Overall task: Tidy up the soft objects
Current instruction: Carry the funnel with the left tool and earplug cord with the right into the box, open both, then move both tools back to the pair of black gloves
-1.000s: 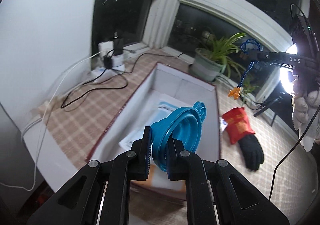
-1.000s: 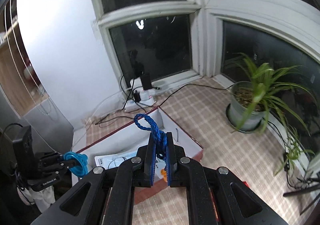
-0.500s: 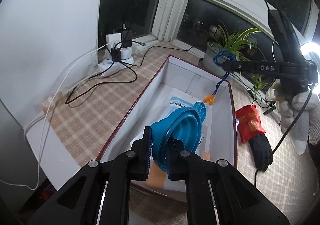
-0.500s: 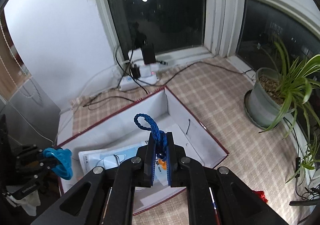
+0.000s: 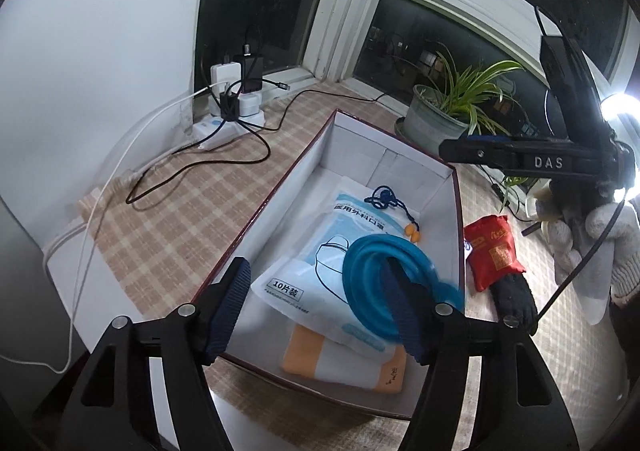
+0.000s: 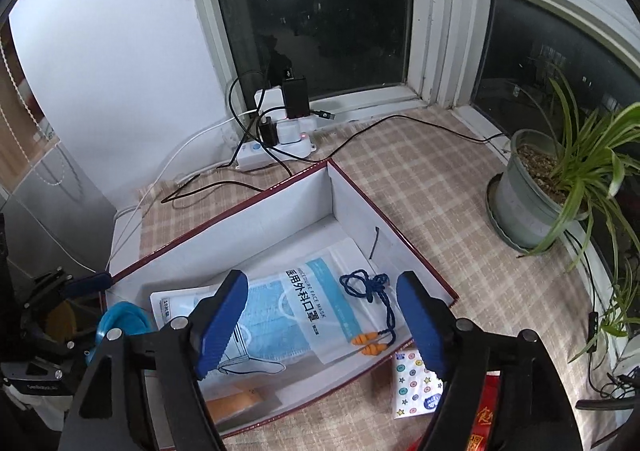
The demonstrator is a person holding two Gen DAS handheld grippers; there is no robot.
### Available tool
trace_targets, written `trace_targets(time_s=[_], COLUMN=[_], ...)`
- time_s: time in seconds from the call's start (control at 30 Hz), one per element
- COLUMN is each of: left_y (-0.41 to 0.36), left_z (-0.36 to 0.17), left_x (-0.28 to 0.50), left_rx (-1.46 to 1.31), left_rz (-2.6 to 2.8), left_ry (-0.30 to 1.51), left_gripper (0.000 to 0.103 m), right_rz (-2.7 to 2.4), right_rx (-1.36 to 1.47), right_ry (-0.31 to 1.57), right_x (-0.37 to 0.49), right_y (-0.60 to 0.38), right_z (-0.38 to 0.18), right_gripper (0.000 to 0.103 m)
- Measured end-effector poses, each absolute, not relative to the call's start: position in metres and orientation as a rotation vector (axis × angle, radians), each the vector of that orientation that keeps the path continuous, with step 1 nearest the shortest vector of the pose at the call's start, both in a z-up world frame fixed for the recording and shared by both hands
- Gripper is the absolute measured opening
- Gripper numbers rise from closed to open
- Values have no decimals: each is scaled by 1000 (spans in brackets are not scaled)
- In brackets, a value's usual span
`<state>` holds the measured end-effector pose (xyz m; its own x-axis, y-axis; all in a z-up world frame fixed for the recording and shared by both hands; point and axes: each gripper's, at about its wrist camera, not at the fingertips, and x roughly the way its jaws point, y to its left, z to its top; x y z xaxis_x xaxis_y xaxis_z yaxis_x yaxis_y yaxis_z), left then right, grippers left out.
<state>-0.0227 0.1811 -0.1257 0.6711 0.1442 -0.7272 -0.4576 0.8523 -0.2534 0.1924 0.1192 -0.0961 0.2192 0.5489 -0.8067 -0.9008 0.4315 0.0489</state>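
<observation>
Both tools opening above the box (image 6: 392,219): left tool (image 5: 316,311) parting, blue funnel (image 5: 384,283) slipping free; right tool (image 6: 320,323) empty, corded earplugs (image 6: 372,315) now lying on the mask packet (image 6: 304,315). Glove (image 5: 516,299) left outside.

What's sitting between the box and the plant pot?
Nothing: in the right wrist view only bare checked cloth lies between the box and the plant pot.
</observation>
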Motion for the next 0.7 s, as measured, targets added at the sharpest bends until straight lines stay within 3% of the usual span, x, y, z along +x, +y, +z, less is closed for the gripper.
trace_targets(time_s=[0.17, 0.7], left_y=[184, 180], left_z=[-121, -101], left_x=[-24, -21], left_rx=[-444, -469], left_rz=[368, 337], left_ry=[747, 693], left_gripper=[73, 73], right_rz=[1045, 994], right_rx=[-467, -348], right_ry=[870, 861], right_x=[196, 205], right_y=[106, 41], right_z=[-94, -76], right_gripper=[74, 74])
